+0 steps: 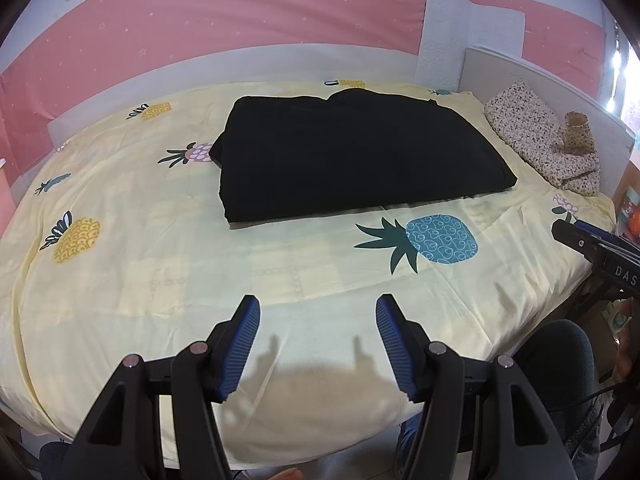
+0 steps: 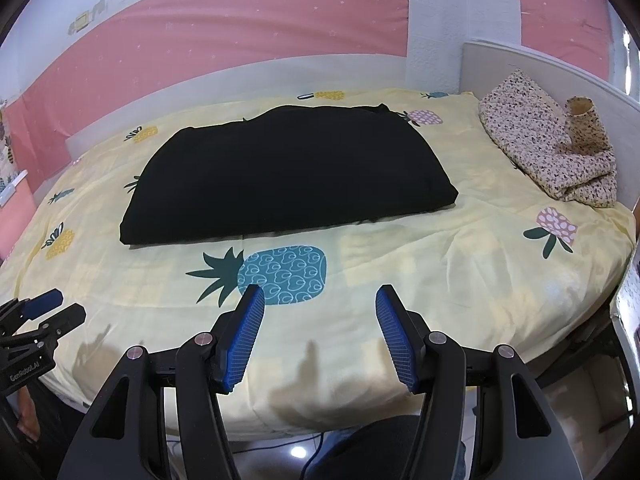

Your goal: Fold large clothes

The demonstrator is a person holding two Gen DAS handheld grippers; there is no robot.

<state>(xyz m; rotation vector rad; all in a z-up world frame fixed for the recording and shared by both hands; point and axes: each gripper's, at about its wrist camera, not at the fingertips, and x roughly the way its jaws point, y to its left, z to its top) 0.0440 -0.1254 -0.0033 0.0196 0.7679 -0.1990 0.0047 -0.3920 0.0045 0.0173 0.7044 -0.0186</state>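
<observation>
Black garment (image 1: 352, 156) lies folded flat on the yellow pineapple bedsheet (image 1: 120, 280), just behind the blue pineapple print (image 1: 440, 238). Left gripper (image 1: 318, 312) and right gripper (image 2: 320, 304) hover on the near side of that print, jaws apart, both empty. Floral pillow (image 2: 536, 144) sits right of the garment, by the headboard (image 2: 560, 68).

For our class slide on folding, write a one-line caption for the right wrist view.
Open right gripper hovers above the pineapple-print bedsheet, facing a folded black garment.
</observation>
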